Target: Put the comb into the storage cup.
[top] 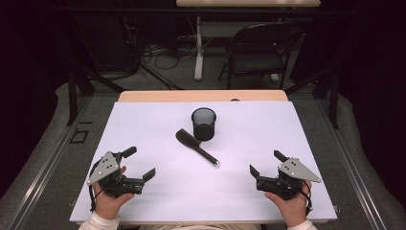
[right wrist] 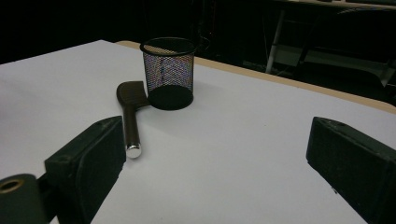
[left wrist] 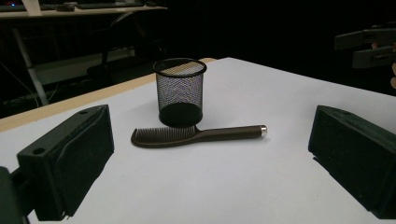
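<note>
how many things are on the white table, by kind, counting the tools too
mesh cup: 1, black, upright
comb: 1, dark, lying flat beside the cup
tools: 2, left tool and right tool, both open and holding nothing
total: 4

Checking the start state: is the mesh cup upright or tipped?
Upright: the mesh cup stands on its base, rim up, with the comb lying beside it.

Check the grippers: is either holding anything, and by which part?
Nothing is held. The left gripper and right gripper are both open with nothing between the jaws. The comb lies on the table beside the cup, apart from both.
</note>
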